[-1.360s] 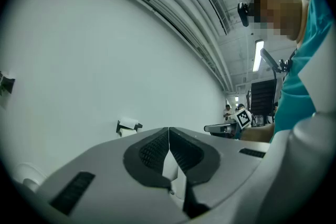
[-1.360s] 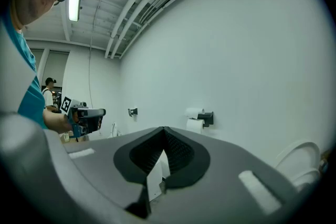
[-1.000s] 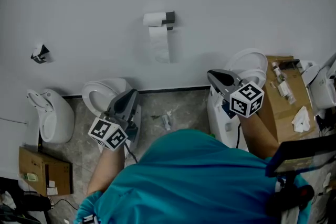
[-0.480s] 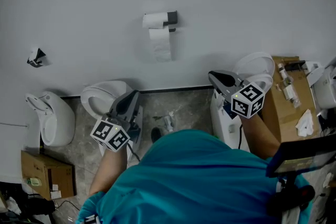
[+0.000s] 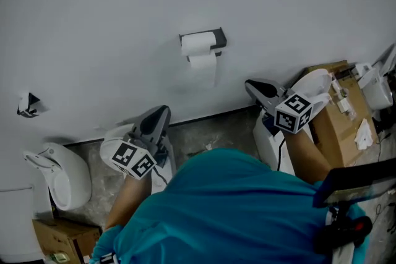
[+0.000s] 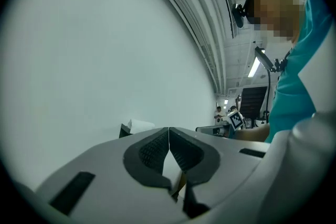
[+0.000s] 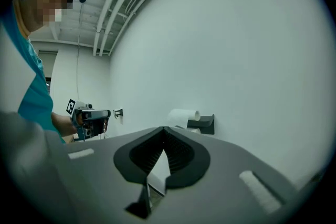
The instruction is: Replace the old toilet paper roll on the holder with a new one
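Item one, nearest me: the teal shirt (image 5: 229,207) of the person carrying the rig, filling the bottom of the head view. Item two: the left tongs (image 5: 159,112), clenched with pad on pad and nothing between them, held level and aimed at the wall (image 5: 111,15). Item three: the right tongs (image 5: 249,85), likewise clenched and empty, tips toward the same wall and to the right of the paper. Item four, on the floor (image 5: 216,130) along its wall edge: a white ceramic fixture (image 5: 59,173) at the left, a white toilet (image 5: 267,145) under my right forearm, and just beyond it an open cardboard box (image 5: 334,127) with small items on top. A second cardboard box (image 5: 62,238) sits at the floor's near left corner. Item five, farthest: the toilet paper roll (image 5: 199,44) seated on its dark holder (image 5: 218,38), fixed to the wall above the floor line, between the two tongs as I look down, with a short tail of paper (image 5: 204,63) hanging below it. Item six: a small dark wall fitting (image 5: 28,103) well to the left.
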`<state>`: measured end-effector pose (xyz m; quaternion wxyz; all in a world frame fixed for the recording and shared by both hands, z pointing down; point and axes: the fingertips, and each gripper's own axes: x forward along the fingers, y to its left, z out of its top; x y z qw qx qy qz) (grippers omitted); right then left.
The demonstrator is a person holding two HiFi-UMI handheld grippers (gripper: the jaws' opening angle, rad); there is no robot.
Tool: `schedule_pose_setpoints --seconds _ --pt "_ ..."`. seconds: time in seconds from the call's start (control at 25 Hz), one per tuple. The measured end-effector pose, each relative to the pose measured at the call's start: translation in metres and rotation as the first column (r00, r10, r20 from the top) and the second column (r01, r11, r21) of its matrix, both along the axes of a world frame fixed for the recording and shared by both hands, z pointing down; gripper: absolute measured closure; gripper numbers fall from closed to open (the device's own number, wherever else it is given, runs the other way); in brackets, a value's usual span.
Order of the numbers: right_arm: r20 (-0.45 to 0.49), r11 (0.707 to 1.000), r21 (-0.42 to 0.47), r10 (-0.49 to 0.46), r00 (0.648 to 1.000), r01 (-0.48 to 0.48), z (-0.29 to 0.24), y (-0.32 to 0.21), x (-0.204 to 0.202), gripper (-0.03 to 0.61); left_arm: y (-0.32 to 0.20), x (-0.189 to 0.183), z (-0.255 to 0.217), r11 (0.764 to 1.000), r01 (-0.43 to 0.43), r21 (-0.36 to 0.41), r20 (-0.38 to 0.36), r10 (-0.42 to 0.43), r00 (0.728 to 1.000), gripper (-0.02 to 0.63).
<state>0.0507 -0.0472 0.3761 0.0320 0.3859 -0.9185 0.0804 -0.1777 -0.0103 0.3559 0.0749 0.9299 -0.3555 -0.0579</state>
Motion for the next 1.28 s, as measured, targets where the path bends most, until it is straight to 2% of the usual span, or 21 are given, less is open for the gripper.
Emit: schedule_pose_setpoints --seconds 0.24,0.52,0.64,0.76,1.0,1.08,1.16,1.24,1.28 --pt "-0.010 0.998 -0.009 0.070 0.998 -0.070 0.004 -0.057 -0.035 0.575 -0.065 -0.038 0.003 0.997 -0.083 -0.011 0.001 0.083 0.997 0.603" --pt "-0.040 0.995 -0.064 0.075 0.996 -0.078 0.023 -0.089 -0.040 0.575 -0.098 -0.046 0.016 0.993 -0.111 -0.045 -0.016 0.111 0.994 0.603" --pt "-0.036 0.995 -0.085 0.040 0.999 -0.043 0.034 -0.107 -0.034 0.575 -0.112 -0.037 0.022 0.993 -0.102 -0.060 -0.013 0.102 0.995 0.603" --pt "-0.013 0.993 -0.113 -0.040 0.999 0.038 0.047 -0.128 -0.026 0.574 -0.126 -0.021 0.027 0.996 -0.067 -0.066 -0.005 0.067 0.998 0.603" --pt "-0.011 0.964 -0.151 -0.225 0.974 0.221 0.072 -0.148 -0.011 0.570 -0.129 0.009 0.029 0.995 0.062 -0.074 -0.009 -0.063 0.998 0.603" --pt "-0.084 0.952 -0.127 -0.289 0.954 0.278 0.079 -0.152 -0.011 0.555 -0.127 0.017 0.033 0.991 0.109 -0.083 -0.002 -0.110 0.994 0.603" --pt "-0.241 0.941 -0.062 -0.338 0.910 0.333 0.085 -0.151 -0.015 0.511 -0.127 0.024 0.036 0.985 0.150 -0.090 0.008 -0.150 0.989 0.603" --pt "-0.436 0.921 0.022 -0.342 0.832 0.390 0.090 -0.147 -0.023 0.421 -0.125 0.030 0.039 0.981 0.171 -0.092 0.017 -0.170 0.985 0.603" --pt "-0.522 0.906 0.062 -0.328 0.787 0.418 0.093 -0.146 -0.027 0.398 -0.123 0.032 0.039 0.980 0.175 -0.093 0.021 -0.174 0.985 0.604"
